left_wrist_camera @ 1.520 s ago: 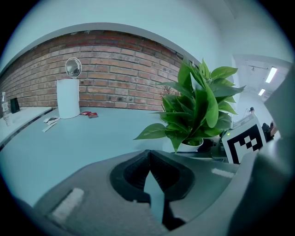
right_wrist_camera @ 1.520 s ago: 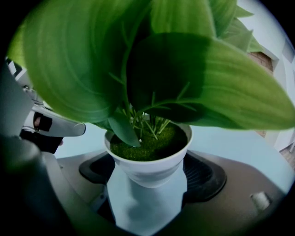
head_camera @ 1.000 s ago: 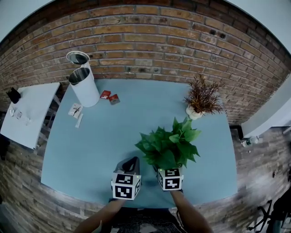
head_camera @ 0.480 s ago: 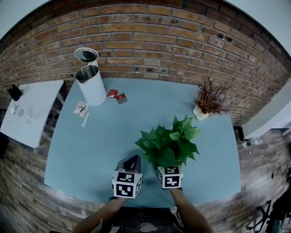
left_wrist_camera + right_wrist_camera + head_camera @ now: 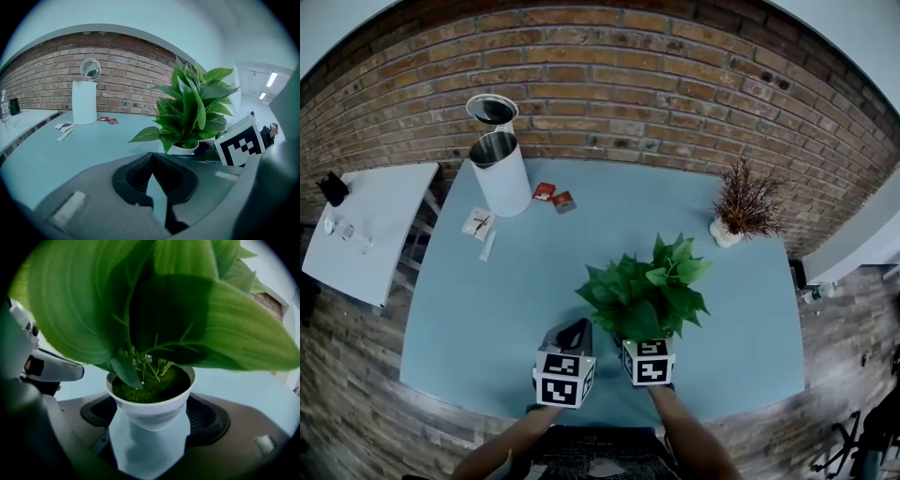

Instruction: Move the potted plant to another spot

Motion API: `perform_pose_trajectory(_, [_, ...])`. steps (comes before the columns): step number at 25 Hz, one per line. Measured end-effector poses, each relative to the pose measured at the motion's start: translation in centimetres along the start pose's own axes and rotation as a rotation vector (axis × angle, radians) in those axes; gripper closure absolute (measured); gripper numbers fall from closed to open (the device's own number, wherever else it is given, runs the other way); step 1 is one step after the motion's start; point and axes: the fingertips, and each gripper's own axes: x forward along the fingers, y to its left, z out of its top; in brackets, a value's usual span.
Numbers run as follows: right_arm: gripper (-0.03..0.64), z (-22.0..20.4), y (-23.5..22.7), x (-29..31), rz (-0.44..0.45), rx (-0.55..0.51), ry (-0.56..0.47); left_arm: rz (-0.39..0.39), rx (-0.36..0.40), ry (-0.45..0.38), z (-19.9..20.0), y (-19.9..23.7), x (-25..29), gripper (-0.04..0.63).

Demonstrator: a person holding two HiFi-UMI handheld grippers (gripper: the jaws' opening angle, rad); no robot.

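The carry step is judged to be in hand: the broad-leaved green potted plant (image 5: 642, 292), in its small round white pot (image 5: 151, 405), is clamped by the R gripper (image 5: 639, 345). The jaws are pressed on the pot's sides just under the rim, w/ leaves spread over the tool. The plant is placed at the near-middle of the flat pale blue table (image 5: 487, 309), close to the front edge; whether the base is clear of the top can't be told. The L gripper (image 5: 575, 330) is held just beside it, jaws together w/ nothing between, not touching the pot. The tall white cylindrical bin (image 5: 502, 173), the red packets (image 5: 554, 195) and the dried brown plant (image 5: 745, 202) are well apart, so free spots are left. Next move, prob.: the pot is to be carried upright, and the grip eased only once the base is flat on the chosen spot, since the foliage looks top-heavy.
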Motion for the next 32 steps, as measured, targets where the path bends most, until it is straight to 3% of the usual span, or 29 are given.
perform_pose_trajectory(20, [0.155, 1.2, 7.2, 3.8, -0.001, -0.008, -0.011, -0.004, 0.002, -0.013, -1.2, 6.9, -2.2, 0.597])
perform_pose_trajectory(32, [0.155, 1.5, 8.1, 3.3, 0.009, 0.011, -0.008, -0.02, 0.011, -0.01, -1.5, 6.3, -3.0, 0.597])
